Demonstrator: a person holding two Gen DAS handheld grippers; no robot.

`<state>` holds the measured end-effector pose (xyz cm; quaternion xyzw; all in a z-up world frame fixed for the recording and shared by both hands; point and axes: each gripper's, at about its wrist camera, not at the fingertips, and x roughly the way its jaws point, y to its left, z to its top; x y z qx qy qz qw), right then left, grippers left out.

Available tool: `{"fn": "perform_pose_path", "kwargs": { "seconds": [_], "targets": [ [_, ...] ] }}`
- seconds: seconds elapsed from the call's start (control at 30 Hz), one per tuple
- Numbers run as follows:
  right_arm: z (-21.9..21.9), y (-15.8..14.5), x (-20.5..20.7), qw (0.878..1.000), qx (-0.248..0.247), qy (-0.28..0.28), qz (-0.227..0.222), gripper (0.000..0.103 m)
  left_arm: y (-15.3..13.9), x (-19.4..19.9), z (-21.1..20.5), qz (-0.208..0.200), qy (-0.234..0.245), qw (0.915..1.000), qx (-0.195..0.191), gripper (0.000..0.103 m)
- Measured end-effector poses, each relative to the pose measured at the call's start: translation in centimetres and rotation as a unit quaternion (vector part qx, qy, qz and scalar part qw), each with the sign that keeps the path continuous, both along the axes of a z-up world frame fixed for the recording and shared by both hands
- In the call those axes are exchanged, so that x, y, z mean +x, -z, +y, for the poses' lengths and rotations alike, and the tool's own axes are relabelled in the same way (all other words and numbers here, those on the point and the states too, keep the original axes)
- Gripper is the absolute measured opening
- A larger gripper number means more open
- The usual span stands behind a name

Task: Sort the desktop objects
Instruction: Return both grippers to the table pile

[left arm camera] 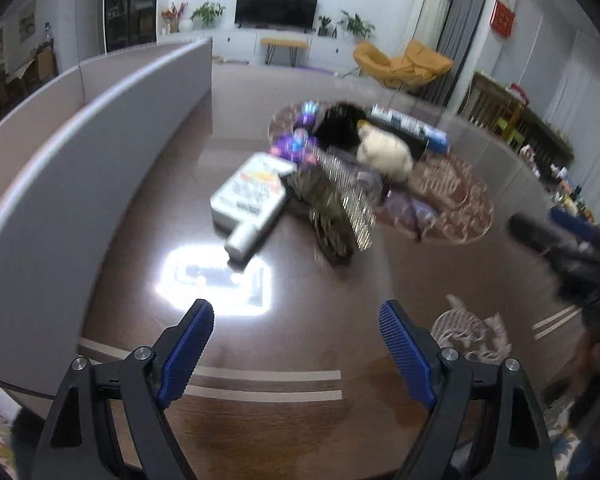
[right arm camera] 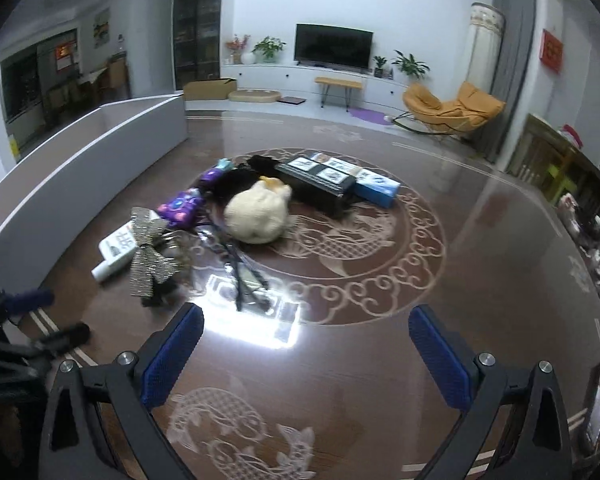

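A pile of objects lies mid-table. A white flat bottle [left arm camera: 249, 200] [right arm camera: 116, 250] lies nearest the grey partition. A sparkly silver bow [right arm camera: 150, 258] [left arm camera: 342, 204] lies beside it. A cream plush duck [right arm camera: 258, 212] [left arm camera: 384, 151], a purple pouch [right arm camera: 180, 207], a black box [right arm camera: 316, 182] and a blue box [right arm camera: 376, 187] lie behind. My left gripper [left arm camera: 296, 330] is open and empty above the table, short of the bottle. My right gripper [right arm camera: 306, 334] is open and empty in front of the pile. Each gripper shows at the other view's edge.
A grey partition [left arm camera: 92, 152] [right arm camera: 80, 168] runs along the table's left side. The brown glossy table [right arm camera: 440, 280] has fish patterns and a bright lamp reflection [right arm camera: 256, 312]. Black cords [right arm camera: 236, 268] lie near the reflection. A cluttered shelf [right arm camera: 596, 232] stands to the right.
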<state>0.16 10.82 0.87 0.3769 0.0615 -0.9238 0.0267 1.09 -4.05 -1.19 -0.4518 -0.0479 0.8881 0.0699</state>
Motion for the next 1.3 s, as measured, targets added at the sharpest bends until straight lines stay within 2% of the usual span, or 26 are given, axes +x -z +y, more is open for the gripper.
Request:
{"fn": "perform_pose_path", "kwargs": {
  "seconds": [0.23,0.37,0.63,1.0,1.13,1.23,1.3],
  "targets": [
    [0.2,-0.3,0.3,1.0,0.01,0.002,0.01,0.102,2.1,-0.9,-0.6,-0.019,-0.01,0.9998,-0.006,0.084],
    [-0.2,0.0,0.1,1.0,0.016,0.0,0.007,0.102,2.4,-1.1,-0.9,-0.013,-0.013,0.9998,-0.012,0.084],
    [-0.6,0.2,0.1,1.0,0.024,0.0,0.007,0.102,2.9,-1.0,0.1,-0.003,-0.002,0.9986,-0.052,0.084],
    [-0.7,0.4,0.3,1.0,0.029,0.0,0.007,0.102,2.9,-1.0,0.0,0.001,0.001,0.9986,-0.054,0.084],
    [-0.3,1.3,0.0,1.0,0.023,-0.001,-0.005,0.102,3.0,-0.9,0.0,0.001,-0.002,0.998,-0.064,0.084],
    [0.1,3.5,-0.5,0.999,0.002,-0.018,-0.038,0.102,3.1,-0.9,-0.6,-0.001,-0.013,0.9972,-0.074,0.085],
    [0.3,5.0,-0.8,0.998,-0.005,-0.024,-0.057,0.102,3.2,-0.9,-1.1,-0.004,-0.021,0.997,-0.074,0.091]
  ]
}}
